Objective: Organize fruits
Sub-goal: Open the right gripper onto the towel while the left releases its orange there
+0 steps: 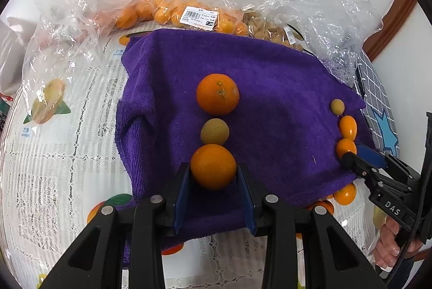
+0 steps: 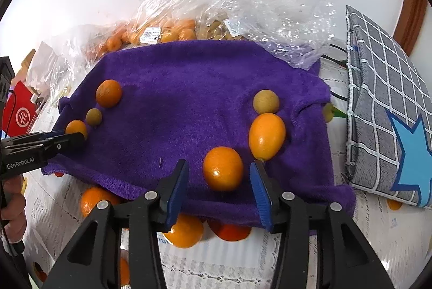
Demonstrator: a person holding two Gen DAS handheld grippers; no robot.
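A purple towel (image 1: pixel 270 100) (image 2: pixel 189 89) lies on the table with two rows of fruit. In the left wrist view, my left gripper (image 1: pixel 213 181) is shut on a small orange (image 1: pixel 213 166), below a brown longan (image 1: pixel 215 131) and a bigger orange (image 1: pixel 217 94). In the right wrist view, my right gripper (image 2: pixel 220 181) is open around a round kumquat (image 2: pixel 223 168) without touching it. Beyond it lie an oval kumquat (image 2: pixel 266 135) and a longan (image 2: pixel 266 101). The left row (image 2: pixel 108 93) shows at the towel's left.
Clear plastic bags with oranges (image 1: pixel 167 11) and longans (image 1: pixel 270 31) lie behind the towel. Loose oranges (image 2: pixel 185 232) sit on the lace tablecloth (image 1: pixel 54 181) at the towel's near edge. A grey checked cushion (image 2: pixel 386 100) is at the right. A red packet (image 2: pixel 21 116) is at the left.
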